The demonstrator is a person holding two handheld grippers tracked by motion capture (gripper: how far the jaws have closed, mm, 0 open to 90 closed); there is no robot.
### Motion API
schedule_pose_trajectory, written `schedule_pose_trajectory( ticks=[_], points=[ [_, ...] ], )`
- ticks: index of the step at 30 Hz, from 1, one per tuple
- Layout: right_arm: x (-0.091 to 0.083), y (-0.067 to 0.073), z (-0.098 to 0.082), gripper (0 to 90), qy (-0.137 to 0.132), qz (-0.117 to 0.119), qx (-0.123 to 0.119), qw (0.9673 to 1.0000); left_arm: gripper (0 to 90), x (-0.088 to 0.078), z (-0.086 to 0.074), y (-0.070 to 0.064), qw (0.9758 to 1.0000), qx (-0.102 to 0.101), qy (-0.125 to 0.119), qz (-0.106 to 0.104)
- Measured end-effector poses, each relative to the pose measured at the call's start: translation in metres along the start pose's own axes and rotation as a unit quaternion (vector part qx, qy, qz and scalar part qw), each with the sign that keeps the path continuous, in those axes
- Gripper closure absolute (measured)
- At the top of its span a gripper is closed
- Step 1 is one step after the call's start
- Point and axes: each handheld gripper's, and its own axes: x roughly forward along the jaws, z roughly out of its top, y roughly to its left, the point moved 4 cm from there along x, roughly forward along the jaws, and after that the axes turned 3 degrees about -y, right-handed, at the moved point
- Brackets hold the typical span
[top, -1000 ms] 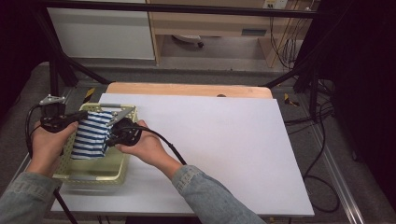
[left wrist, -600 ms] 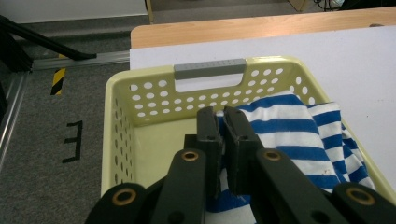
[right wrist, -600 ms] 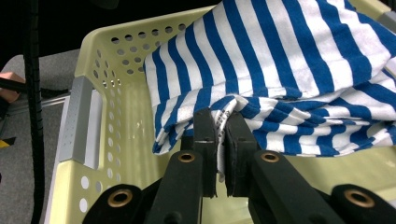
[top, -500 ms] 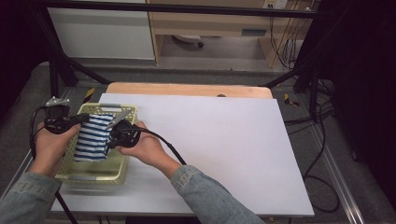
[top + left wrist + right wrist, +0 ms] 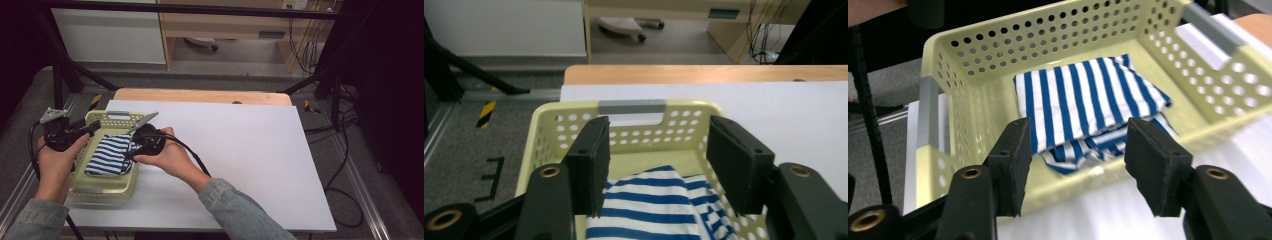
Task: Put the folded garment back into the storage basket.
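High view: folded striped cloth (image 5: 107,156) lies in yellow basket (image 5: 100,184)

Partly hidden, partly cropped

Striped cloth (image 5: 659,210) cut off at bottom edge between own fingers; basket (image 5: 102,184) near rim blurred below left hand (image 5: 54,162).

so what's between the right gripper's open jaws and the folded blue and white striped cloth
In the right gripper view, the near wall of the pale yellow perforated plastic basket stands between the right gripper and the folded blue and white striped cloth.

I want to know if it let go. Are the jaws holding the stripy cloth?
No. Both grippers are open; the striped cloth lies loose in the basket.
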Motion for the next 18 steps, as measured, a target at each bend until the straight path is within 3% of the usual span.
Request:
schedule_pose_trajectory(
  ticks=[3, 7, 10, 14, 16, 18],
  points=[
    [-0.016, -0.003, -0.003, 39.9, -0.001, -0.011, 0.002, 0.9999, 38.7, -0.010, 0.004, -0.014, 0.9997, 0.015, -0.018, -0.010],
    [-0.035, -0.008, -0.006, 35.1, -0.009, -0.027, 0.002, 0.9996, 31.8, -0.020, 0.003, -0.031, 0.9987, 0.020, -0.028, -0.038],
    [-0.048, -0.011, -0.007, 32.4, -0.016, -0.040, 0.004, 0.9991, 19.4, -0.025, -0.005, -0.044, 0.9986, 0.031, -0.033, -0.028],
    [-0.063, -0.017, -0.009, 20.6, -0.022, -0.060, 0.010, 0.9979, 11.5, -0.026, -0.020, -0.062, 0.9980, 0.050, -0.023, -0.033],
    [-0.070, -0.019, -0.011, 14.4, -0.022, -0.077, 0.014, 0.9967, 11.6, -0.024, -0.024, -0.071, 0.9976, 0.055, -0.024, -0.035],
    [-0.078, -0.023, -0.012, 11.2, -0.022, -0.086, 0.023, 0.9958, 11.6, -0.026, -0.024, -0.080, 0.9960, 0.056, -0.036, -0.060]
  ],
)
